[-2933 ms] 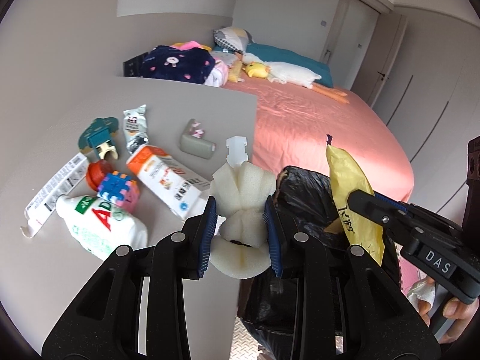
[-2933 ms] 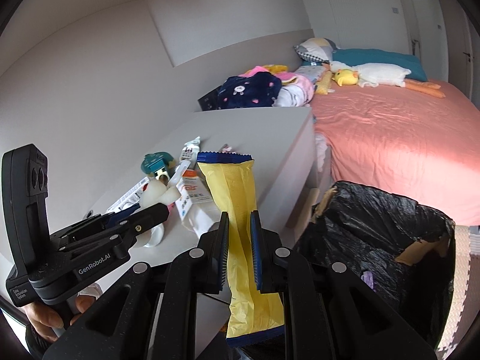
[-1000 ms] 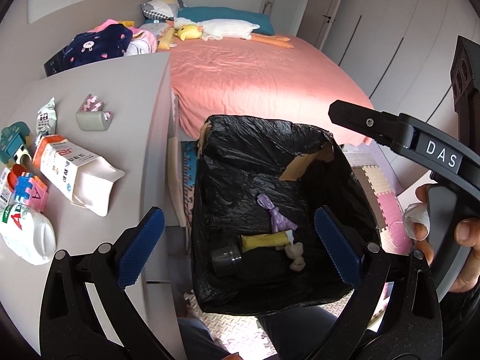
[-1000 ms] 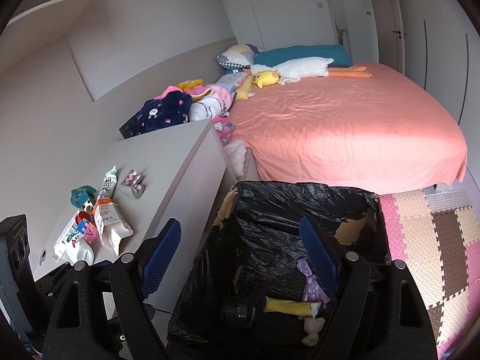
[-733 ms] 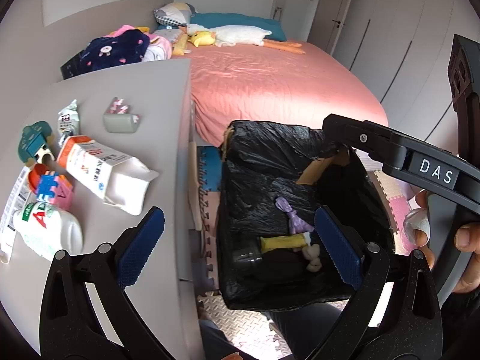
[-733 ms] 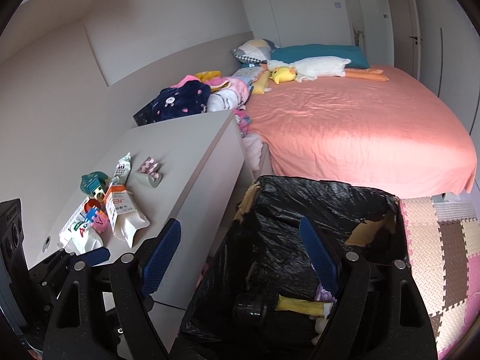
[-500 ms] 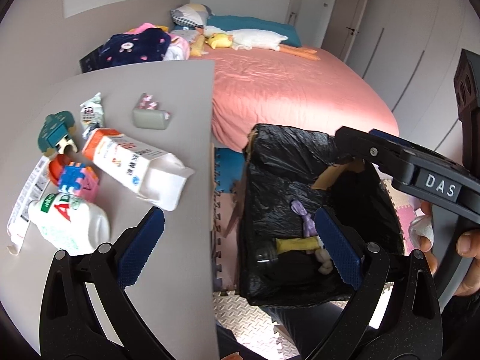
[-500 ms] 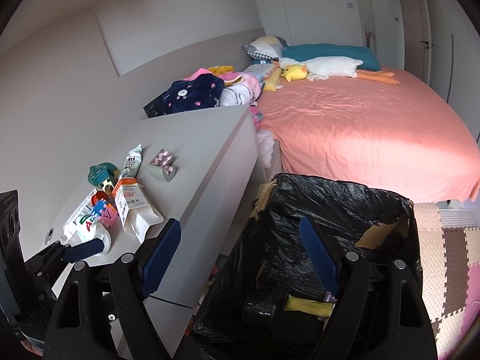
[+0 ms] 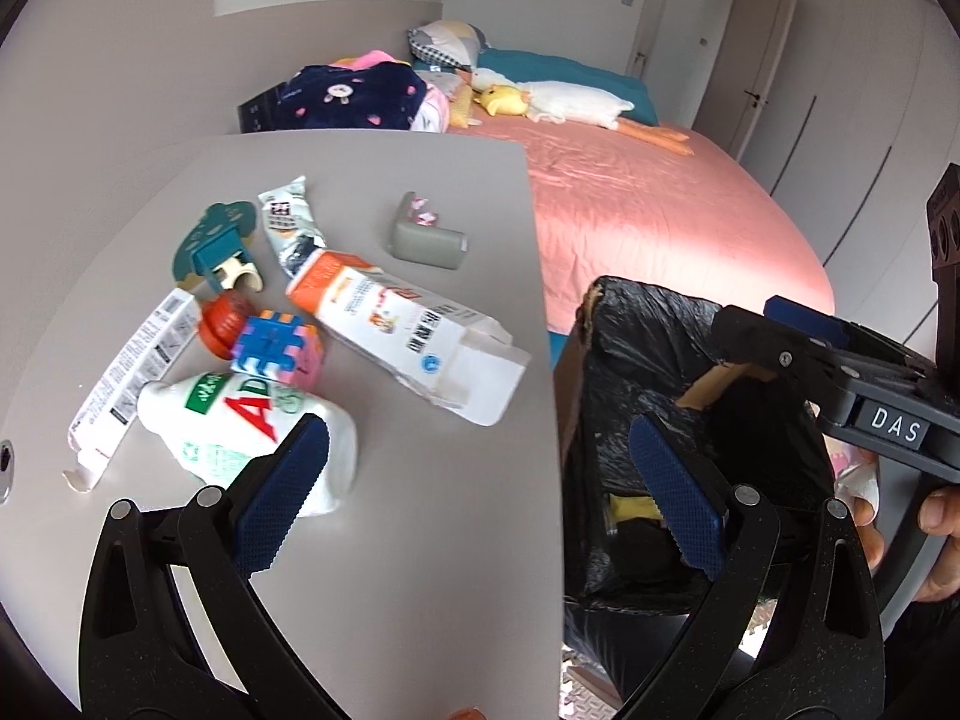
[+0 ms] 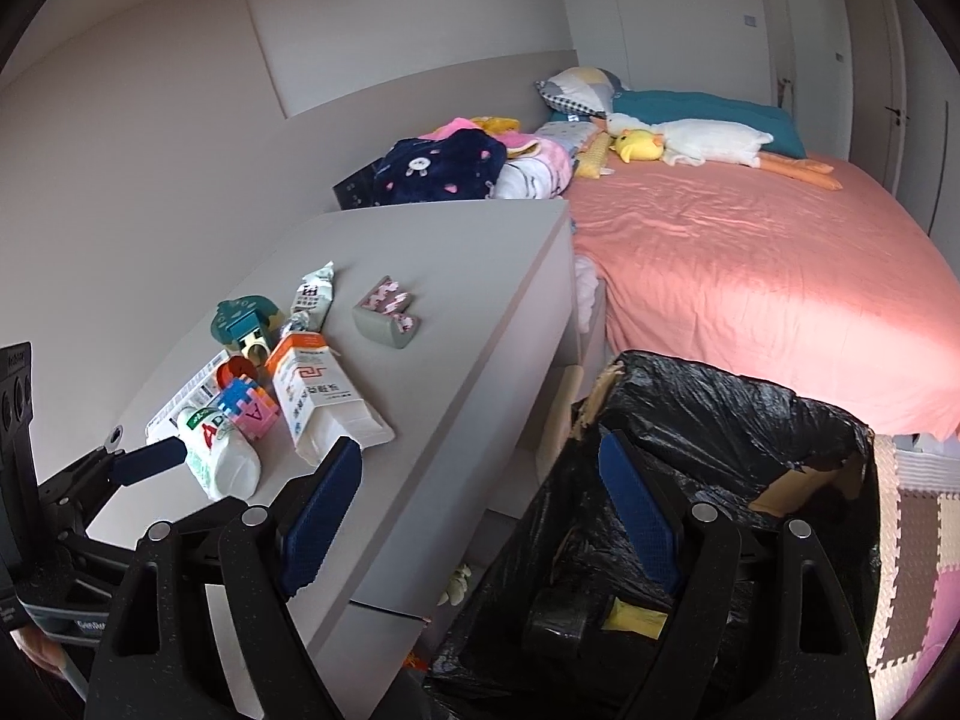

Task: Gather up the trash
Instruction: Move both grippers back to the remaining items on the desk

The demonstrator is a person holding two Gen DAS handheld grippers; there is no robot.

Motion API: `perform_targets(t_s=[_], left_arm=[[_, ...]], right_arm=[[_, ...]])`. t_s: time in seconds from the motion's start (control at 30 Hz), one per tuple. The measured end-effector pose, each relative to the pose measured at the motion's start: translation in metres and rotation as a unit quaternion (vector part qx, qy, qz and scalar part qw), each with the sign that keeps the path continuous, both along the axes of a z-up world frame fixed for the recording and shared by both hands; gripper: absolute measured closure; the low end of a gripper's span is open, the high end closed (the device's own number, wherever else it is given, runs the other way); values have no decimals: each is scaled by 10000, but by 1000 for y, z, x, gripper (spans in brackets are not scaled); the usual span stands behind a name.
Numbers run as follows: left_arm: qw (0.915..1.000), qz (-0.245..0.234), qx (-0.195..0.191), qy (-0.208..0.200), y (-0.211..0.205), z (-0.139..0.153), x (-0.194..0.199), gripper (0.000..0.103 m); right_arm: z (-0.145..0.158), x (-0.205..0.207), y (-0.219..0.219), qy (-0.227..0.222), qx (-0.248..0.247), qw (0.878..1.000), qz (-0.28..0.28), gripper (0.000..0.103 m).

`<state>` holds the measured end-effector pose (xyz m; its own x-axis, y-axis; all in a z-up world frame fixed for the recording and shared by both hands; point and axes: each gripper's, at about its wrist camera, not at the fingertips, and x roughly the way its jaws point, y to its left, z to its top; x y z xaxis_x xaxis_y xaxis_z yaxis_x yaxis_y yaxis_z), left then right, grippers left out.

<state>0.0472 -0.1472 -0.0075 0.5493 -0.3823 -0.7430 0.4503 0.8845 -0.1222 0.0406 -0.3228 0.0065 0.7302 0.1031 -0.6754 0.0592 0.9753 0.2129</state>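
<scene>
Both grippers have swung away from over the bin toward the desk since a second ago, and the foam and yellow wrapper they pinched earlier now lie in the bin. Left gripper (image 9: pixel 480 477) hangs spread wide and empty, its ribbed blue pads (image 9: pixel 282 489) straddling the desk edge. Right gripper (image 10: pixel 480 501) is likewise spread and empty, one finger over the desk corner, the other over the bin.

On the smooth grey desk (image 9: pixel 420 540) the trash sits in a loose cluster: a squat white plastic bottle (image 9: pixel 240 432) with green and red print lying on its side, a flattened white carton (image 9: pixel 408 339) with an orange end and torn-open mouth, a crinkled silver sachet (image 9: pixel 291 222), and a long paper strip (image 9: pixel 129 378) with barcodes. Among them are a knobbly blue-and-pink puzzle cube (image 9: pixel 276 351) touching the bottle, a red ribbed cap (image 9: pixel 223 321), a teal cloud-shaped holder (image 9: pixel 216 240) and, apart from the rest, a grey L-shaped corner guard (image 9: pixel 427 243).

Beside the desk stands the bin (image 10: pixel 720 420), lined with glossy, wrinkled black plastic (cardboard shows at its torn rim); the yellow wrapper (image 10: pixel 636 615) lies at the bottom. Behind, a bed (image 10: pixel 750 276) with a satiny pink sheet.
</scene>
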Motion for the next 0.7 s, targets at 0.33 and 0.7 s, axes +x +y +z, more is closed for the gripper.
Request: perform_targets(t_s=[0.33,0.7], left_arm=[[9993,365,-59,7,41,-3,12,6],[9974,707,-94,55,77,-7,32,6]], right_arm=[[-7,22,38,83,-70,9990,438,21],[-21,54,71,295,-152,9966,756,21]])
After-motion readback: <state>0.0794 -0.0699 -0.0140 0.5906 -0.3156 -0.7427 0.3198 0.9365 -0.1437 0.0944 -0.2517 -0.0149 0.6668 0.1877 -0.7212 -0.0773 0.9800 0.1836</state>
